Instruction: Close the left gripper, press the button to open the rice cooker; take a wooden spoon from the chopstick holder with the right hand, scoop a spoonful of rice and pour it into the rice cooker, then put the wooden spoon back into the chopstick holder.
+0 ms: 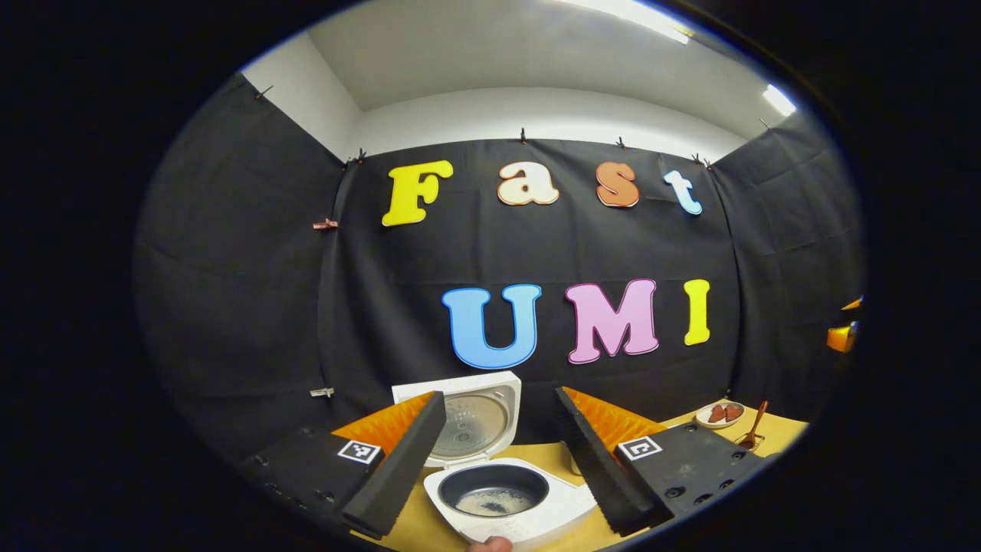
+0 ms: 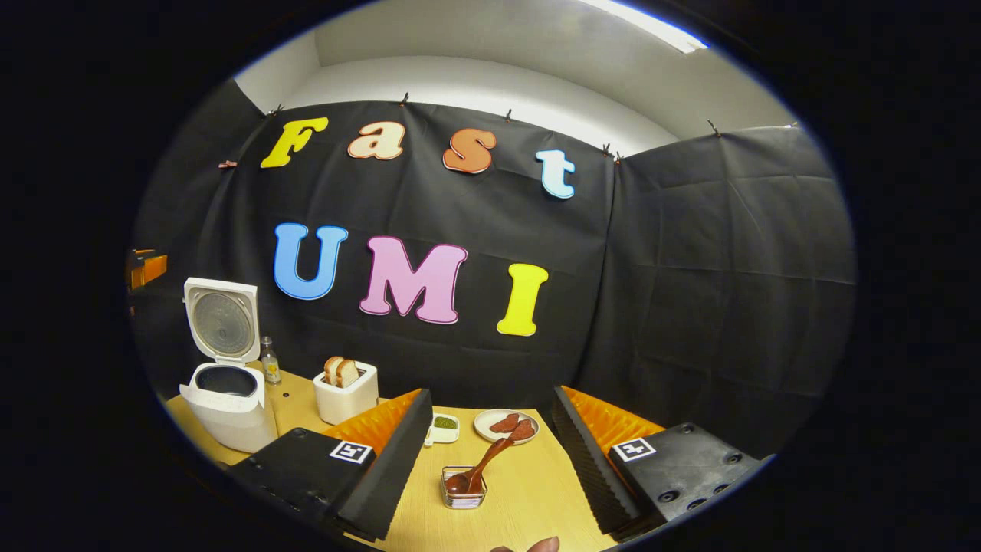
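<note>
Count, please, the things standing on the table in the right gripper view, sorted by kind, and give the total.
Rice cooker, lid open: 1
Small bottle: 1
Toaster with bread: 1
Small dish with green contents: 1
Plate with reddish pieces: 1
Chopstick holder: 1
Wooden spoon, in the holder: 1
Total: 7

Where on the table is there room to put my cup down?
Bare table lies right of the spoon holder, in front of the plate. It is crowded around the toaster, small dish and rice cooker.
</note>
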A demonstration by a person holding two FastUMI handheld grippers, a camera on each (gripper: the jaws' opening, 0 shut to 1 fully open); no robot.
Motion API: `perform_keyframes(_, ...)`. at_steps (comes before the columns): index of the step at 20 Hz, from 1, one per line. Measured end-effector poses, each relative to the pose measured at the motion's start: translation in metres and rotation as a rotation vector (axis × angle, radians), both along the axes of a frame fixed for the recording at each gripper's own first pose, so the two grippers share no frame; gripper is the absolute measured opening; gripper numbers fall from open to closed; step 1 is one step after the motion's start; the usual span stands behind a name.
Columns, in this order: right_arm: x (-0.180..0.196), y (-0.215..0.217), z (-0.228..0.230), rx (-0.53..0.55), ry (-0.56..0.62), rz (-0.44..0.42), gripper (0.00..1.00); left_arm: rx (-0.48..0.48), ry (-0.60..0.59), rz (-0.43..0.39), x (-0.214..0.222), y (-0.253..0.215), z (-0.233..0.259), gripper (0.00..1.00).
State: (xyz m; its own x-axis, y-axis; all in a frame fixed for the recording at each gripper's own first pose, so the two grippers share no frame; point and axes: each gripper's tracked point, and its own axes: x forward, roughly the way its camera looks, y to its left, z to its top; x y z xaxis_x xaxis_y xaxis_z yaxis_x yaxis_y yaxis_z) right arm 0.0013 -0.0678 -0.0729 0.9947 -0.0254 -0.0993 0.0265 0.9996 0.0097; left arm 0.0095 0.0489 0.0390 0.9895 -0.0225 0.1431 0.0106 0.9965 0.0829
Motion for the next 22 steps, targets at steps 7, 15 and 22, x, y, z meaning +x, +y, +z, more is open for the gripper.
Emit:
perform_keyframes(7, 0.031, -0.013, -0.065, 0.04, 0.072, 0.099, 0.98, -0.008, -0.011, 0.017, -0.043, -0.036, 0.012, 0.96)
perform_keyframes(15, 0.081, -0.026, -0.167, 0.145, 0.228, 0.171, 0.98, -0.041, 0.061, 0.064, -0.053, -0.074, -0.002, 0.97)
perform_keyframes(22, 0.119, -0.004, -0.25, 0.257, 0.366, 0.253, 0.95, 0.013, 0.088, 0.164, -0.067, -0.087, -0.002, 0.97)
